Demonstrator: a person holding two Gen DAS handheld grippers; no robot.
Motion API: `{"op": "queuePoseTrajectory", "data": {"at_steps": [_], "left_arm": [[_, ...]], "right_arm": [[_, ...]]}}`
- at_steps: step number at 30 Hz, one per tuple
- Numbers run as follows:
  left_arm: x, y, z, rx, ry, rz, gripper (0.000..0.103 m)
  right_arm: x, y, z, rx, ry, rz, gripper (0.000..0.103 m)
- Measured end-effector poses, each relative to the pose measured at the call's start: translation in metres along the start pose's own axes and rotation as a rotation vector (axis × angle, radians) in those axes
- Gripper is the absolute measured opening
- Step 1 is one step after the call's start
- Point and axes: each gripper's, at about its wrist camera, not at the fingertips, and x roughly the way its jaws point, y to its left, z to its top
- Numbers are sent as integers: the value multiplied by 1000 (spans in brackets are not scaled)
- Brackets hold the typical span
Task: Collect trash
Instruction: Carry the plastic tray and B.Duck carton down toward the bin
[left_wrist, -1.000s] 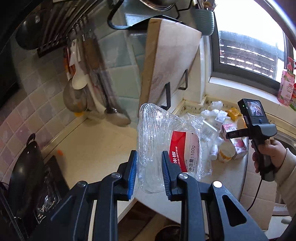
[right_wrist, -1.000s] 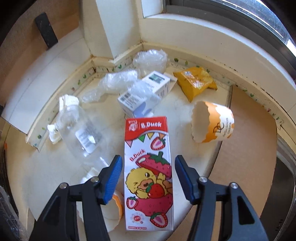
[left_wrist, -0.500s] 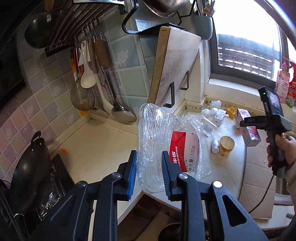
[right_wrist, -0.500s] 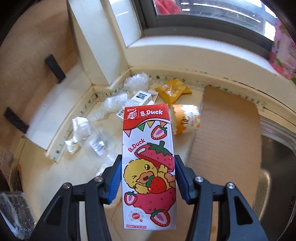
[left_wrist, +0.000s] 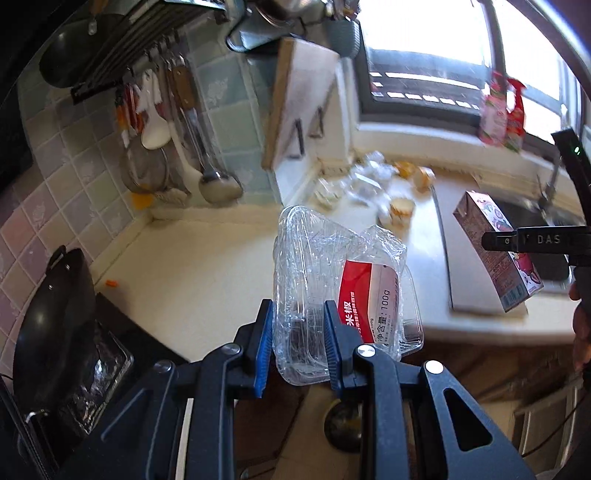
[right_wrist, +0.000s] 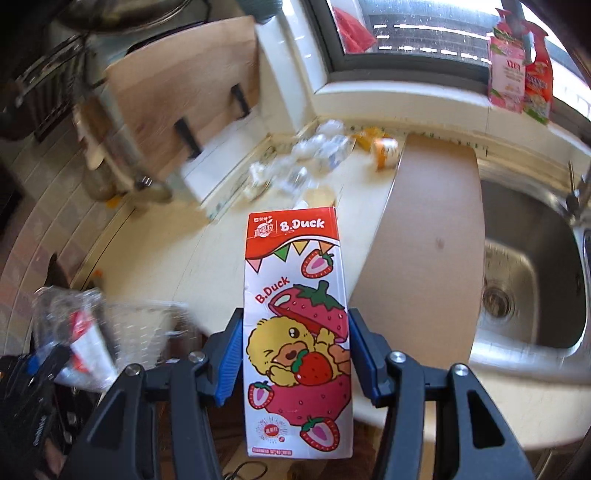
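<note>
Gripping a crumpled clear plastic tray (left_wrist: 314, 295) with a red-and-white label, your left gripper (left_wrist: 299, 343) is pinching it by its near end between the blue pads, so the tray is standing up ahead of the jaws, out over the counter's (left_wrist: 192, 280) front edge. Below those tongs, on the floor, a round dark opening is showing — too blurred to name. Ahead of them, in the counter's far corner, the remaining litter (left_wrist: 373, 181) is lying in a loose cluster: clear wrappers, an orange packet and paper cups, all smeared.

Your right gripper (right_wrist: 297, 360) is clamping the B.Duck strawberry carton (right_wrist: 295, 321) — both blue pads are pressing on its side walls, the jaws having just been closing on it. The carton is standing upright between them, clear of the counter, its top pointing away from you. Right of these tongs the steel sink (right_wrist: 524, 266) is lying, with a brown cardboard sheet (right_wrist: 424, 221) between carton and basin. Far to their left, the other gripper and its tray are showing, blurred. A wooden cutting board (right_wrist: 184, 81) is leaning against the wall, ahead and left.
</note>
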Motion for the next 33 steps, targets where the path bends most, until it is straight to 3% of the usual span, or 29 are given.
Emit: {"op": "queuePoseTrajectory", "data": {"at_steps": [5, 10, 13, 17, 20, 26, 30, 33], "left_arm": [[13, -17, -61, 78, 138, -72, 24], [53, -37, -115, 112, 288, -103, 24], [91, -52, -153, 128, 374, -92, 24], [162, -64, -211, 73, 502, -108, 24], [215, -73, -251, 50, 553, -106, 25], [301, -85, -298, 23, 579, -149, 30], [339, -84, -316, 40, 634, -124, 58], [345, -76, -324, 28, 647, -118, 62]], "right_arm": [[8, 28, -85, -23, 125, 8, 53], [60, 30, -157, -3, 338, 1, 53], [103, 17, -193, 32, 443, -17, 53], [175, -9, -237, 81, 560, -33, 53], [232, -27, -265, 105, 631, -50, 53], [339, -45, -293, 124, 705, -58, 54], [391, -45, -296, 102, 741, -92, 55], [404, -44, -295, 108, 718, -104, 63]]}}
